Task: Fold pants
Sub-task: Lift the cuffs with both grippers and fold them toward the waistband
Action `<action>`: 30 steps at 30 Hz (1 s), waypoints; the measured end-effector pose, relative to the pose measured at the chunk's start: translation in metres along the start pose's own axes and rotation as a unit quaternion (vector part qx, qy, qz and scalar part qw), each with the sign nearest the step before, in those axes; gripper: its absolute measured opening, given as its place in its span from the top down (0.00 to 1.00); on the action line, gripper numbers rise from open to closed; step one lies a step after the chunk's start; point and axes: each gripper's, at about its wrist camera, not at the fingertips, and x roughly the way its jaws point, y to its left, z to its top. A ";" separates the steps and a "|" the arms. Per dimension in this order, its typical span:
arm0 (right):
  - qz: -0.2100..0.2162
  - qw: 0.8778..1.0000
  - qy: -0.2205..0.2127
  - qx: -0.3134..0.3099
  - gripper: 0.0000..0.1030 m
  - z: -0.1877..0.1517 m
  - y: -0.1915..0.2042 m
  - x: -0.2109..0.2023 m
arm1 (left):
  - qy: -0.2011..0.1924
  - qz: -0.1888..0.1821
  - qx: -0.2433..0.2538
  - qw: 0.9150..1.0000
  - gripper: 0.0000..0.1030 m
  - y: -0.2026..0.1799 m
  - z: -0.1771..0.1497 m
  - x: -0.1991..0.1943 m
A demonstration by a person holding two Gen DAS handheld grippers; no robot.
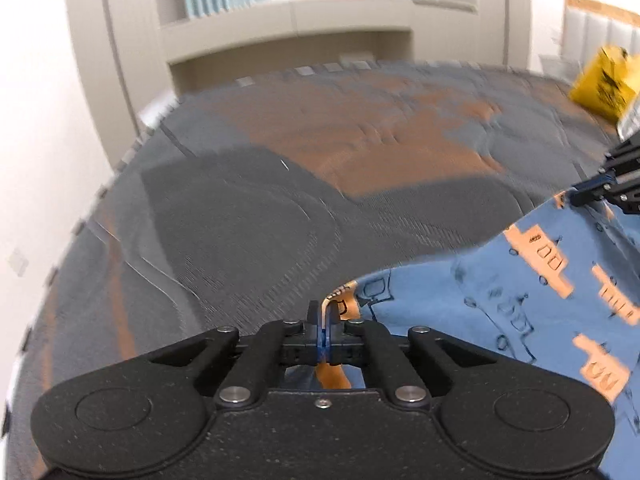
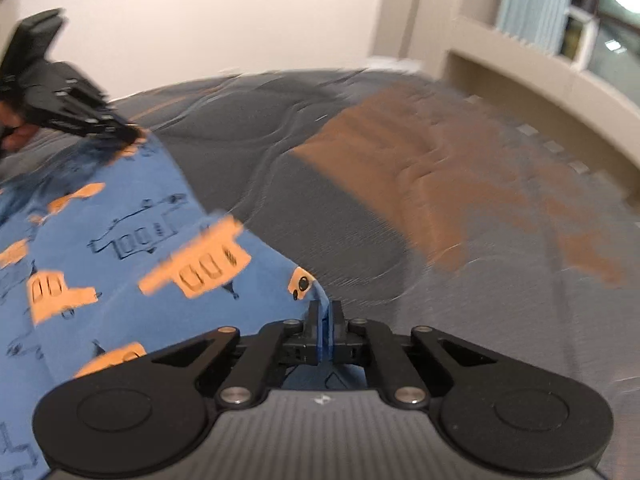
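The pants [image 1: 520,300] are blue with orange truck prints and hang stretched between my two grippers above a bed. My left gripper [image 1: 325,312] is shut on one corner of the pants edge. My right gripper [image 2: 326,314] is shut on another corner of the pants [image 2: 120,240]. In the left wrist view the right gripper [image 1: 592,192] shows at the right edge, holding the cloth. In the right wrist view the left gripper [image 2: 124,134] shows at the upper left, also on the cloth. Both views are motion-blurred.
A grey and orange quilted bedspread [image 1: 280,184] covers the bed [image 2: 440,200] below the pants. A yellow bag [image 1: 604,80] lies at the far right of the bed. A window with a beige ledge [image 1: 288,28] is behind, and a white wall stands at the left.
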 end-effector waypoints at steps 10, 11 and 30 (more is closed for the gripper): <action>-0.040 0.999 0.001 0.005 0.98 0.027 -0.009 0.033 | 0.035 0.012 -0.024 0.999 1.00 0.021 0.008 0.040; -0.039 0.999 0.007 0.007 0.98 0.025 -0.009 0.040 | 0.041 0.011 -0.024 0.999 1.00 0.021 0.005 0.044; -0.075 0.991 -0.112 0.007 0.98 0.002 0.034 -0.066 | -0.085 0.027 -0.011 0.996 1.00 -0.009 -0.016 -0.066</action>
